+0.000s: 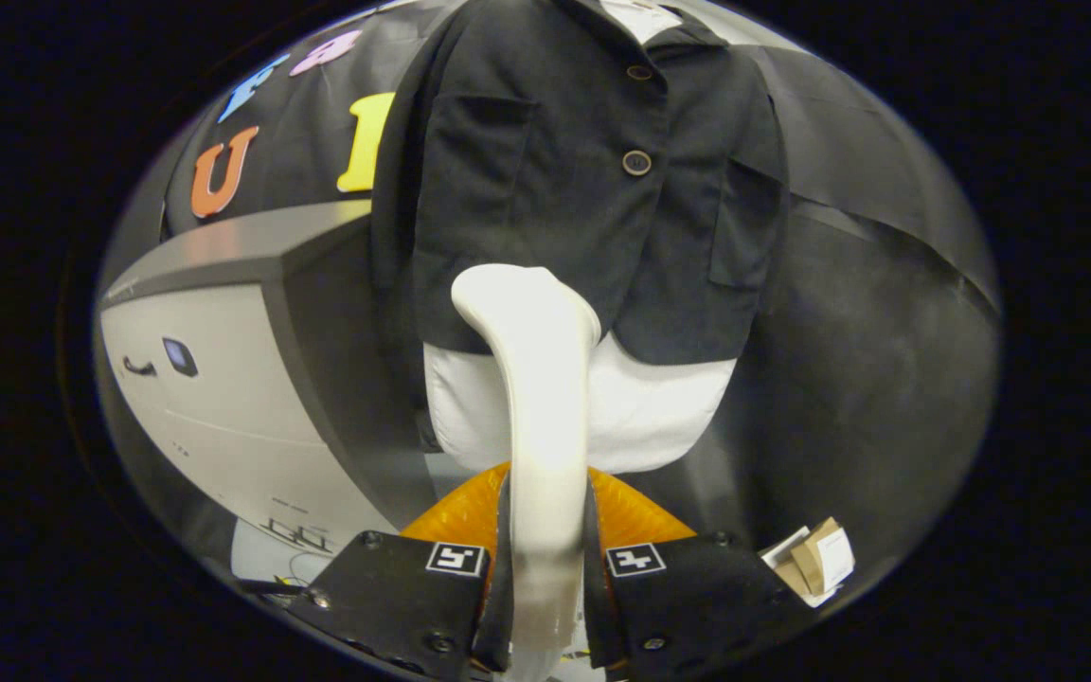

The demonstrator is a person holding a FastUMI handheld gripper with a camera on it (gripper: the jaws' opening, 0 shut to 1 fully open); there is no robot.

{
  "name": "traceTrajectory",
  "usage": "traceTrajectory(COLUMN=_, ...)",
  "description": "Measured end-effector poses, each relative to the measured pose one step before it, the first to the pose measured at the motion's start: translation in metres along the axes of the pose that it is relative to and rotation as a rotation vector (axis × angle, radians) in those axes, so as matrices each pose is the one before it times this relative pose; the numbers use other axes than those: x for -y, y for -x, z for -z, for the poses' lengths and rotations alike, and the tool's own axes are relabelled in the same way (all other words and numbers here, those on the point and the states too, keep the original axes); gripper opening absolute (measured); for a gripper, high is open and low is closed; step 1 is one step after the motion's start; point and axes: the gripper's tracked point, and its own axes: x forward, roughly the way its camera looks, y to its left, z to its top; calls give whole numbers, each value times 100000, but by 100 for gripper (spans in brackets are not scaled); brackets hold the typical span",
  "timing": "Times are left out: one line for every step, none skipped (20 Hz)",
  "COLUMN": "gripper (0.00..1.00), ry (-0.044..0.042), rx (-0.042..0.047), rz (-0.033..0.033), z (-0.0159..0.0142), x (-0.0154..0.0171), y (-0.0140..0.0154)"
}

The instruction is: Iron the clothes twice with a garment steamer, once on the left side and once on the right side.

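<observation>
A black jacket [593, 180] with two buttons and two chest pockets hangs on a white mannequin torso [659, 407] straight ahead. My gripper [545, 568] is shut on the white handle of the garment steamer [541, 407], both fingers pressing its sides. The steamer rises upright from between the fingers, and its curved head reaches the jacket's lower hem, left of the button line. Whether the head touches the cloth I cannot tell. An orange part [460, 516] of the steamer shows behind the fingers.
A grey and white cabinet-like box [223, 379] stands to the left of the mannequin. Small cardboard boxes with paper [815, 559] lie low on the right. The dark booth wall hangs behind the jacket.
</observation>
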Motion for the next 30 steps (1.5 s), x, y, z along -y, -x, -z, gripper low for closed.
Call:
traceTrajectory(gripper=34, ry=166, rx=-1034, rz=293, z=398, x=-172, y=0)
traceTrajectory(gripper=33, ry=218, rx=-739, rz=481, z=259, x=-26, y=-49)
traceTrajectory(gripper=33, ry=-378, rx=121, rz=160, z=-117, x=116, y=180)
traceTrajectory(gripper=33, ry=-795, rx=241, rz=-33, z=-118, x=4, y=51)
traceTrajectory(gripper=33, ry=-1176, rx=475, rz=-167, z=-191, x=-71, y=139)
traceTrajectory(gripper=33, ry=-952, rx=611, rz=-14, z=-284, x=66, y=195)
traceTrajectory(gripper=33, ry=-1309, rx=975, rz=91, z=-615, x=213, y=619)
traceTrajectory(gripper=33, ry=-2128, rx=1741, rz=-92, z=-875, x=246, y=1356)
traceTrajectory(gripper=33, ry=-2369, rx=2554, rz=127, z=-1273, x=547, y=1492)
traceTrajectory(gripper=33, ry=-2530, rx=3124, rz=665, z=-1591, x=1147, y=1335)
traceTrajectory(gripper=33, ry=-3088, rx=3472, rz=1286, z=-1826, x=1173, y=1132)
traceTrajectory(gripper=33, ry=-3365, rx=3932, rz=1906, z=-1906, x=1575, y=1036)
traceTrajectory(gripper=34, ry=-3351, rx=4295, rz=2760, z=-2216, x=1616, y=778)
traceTrajectory(gripper=34, ry=-3089, rx=4673, rz=3584, z=-2552, x=1692, y=464)
traceTrajectory(gripper=34, ry=-2626, rx=3969, rz=3117, z=-2401, x=1738, y=348)
traceTrajectory(gripper=34, ry=-2725, rx=4344, rz=1726, z=-2361, x=1225, y=329)
traceTrajectory(gripper=33, ry=-1530, rx=3943, rz=1092, z=-2460, x=908, y=-188)
traceTrajectory(gripper=33, ry=-1897, rx=4487, rz=814, z=-2304, x=1013, y=-333)
traceTrajectory(gripper=33, ry=-2050, rx=4342, rz=394, z=-2312, x=631, y=-485)
traceTrajectory(gripper=33, ry=-2235, rx=4441, rz=-120, z=-2046, x=685, y=-592)
traceTrajectory(gripper=33, ry=-1824, rx=4193, rz=-735, z=-2309, x=325, y=-741)
traceTrajectory(gripper=33, ry=-1763, rx=4485, rz=-1094, z=-2146, x=428, y=-620)
traceTrajectory(gripper=33, ry=-1403, rx=4335, rz=-1150, z=-1971, x=327, y=-1055)
traceTrajectory(gripper=33, ry=-1212, rx=4096, rz=-751, z=-1916, x=172, y=-1248)
traceTrajectory(gripper=33, ry=-1129, rx=3222, rz=-642, z=-1625, x=124, y=-1247)
traceTrajectory(gripper=33, ry=-1767, rx=2874, rz=-1170, z=-1363, x=74, y=-1334)
traceTrajectory(gripper=33, ry=-1774, rx=2426, rz=-1294, z=-1261, x=-208, y=-1111)
traceTrajectory(gripper=33, ry=-581, rx=1335, rz=-1201, z=-572, x=-215, y=-920)
traceTrajectory(gripper=33, ry=-230, rx=1257, rz=-1276, z=-732, x=-388, y=-1100)
traceTrajectory(gripper=33, ry=296, rx=280, rz=-1724, z=-671, x=-409, y=-1394)
